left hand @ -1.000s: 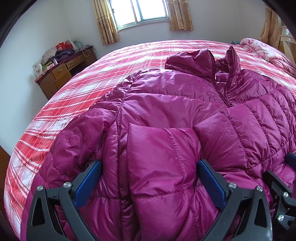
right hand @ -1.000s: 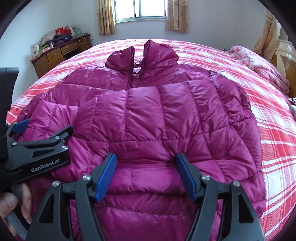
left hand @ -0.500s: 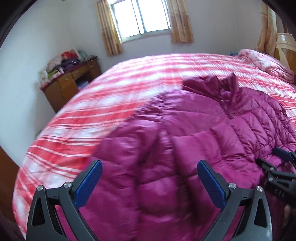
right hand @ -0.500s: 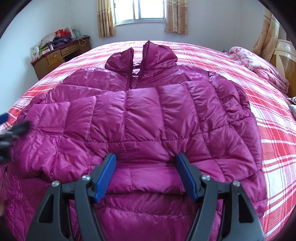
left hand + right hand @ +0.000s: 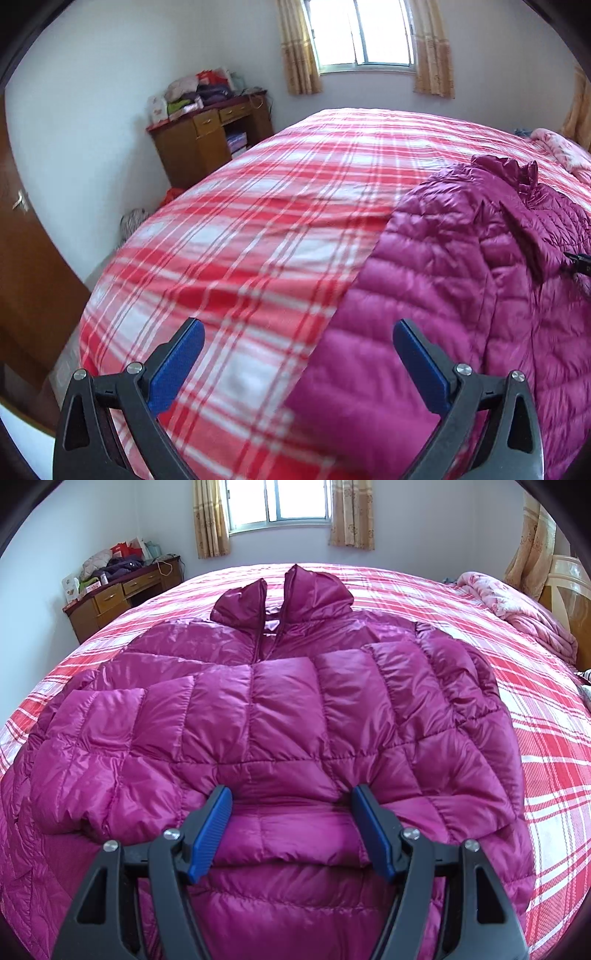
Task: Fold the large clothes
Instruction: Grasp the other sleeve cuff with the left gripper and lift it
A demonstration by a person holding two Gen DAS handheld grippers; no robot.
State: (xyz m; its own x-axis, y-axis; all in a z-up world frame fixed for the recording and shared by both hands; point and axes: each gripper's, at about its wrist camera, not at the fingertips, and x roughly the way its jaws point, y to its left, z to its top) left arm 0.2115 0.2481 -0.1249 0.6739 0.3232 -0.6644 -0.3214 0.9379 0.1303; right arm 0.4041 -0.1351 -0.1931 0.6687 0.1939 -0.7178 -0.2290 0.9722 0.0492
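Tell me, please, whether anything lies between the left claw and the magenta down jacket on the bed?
Nothing visible does. The left claw is open over the plaid bedspread, and the jacket already reaches in beside its right finger, with only bare bedspread under the rest of the gap.

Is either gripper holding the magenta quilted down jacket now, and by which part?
Neither. The left gripper and right gripper are open over the magenta quilted down jacket.

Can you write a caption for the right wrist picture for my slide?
The open right tool hovers low over a purple puffer jacket spread on a red plaid bed.
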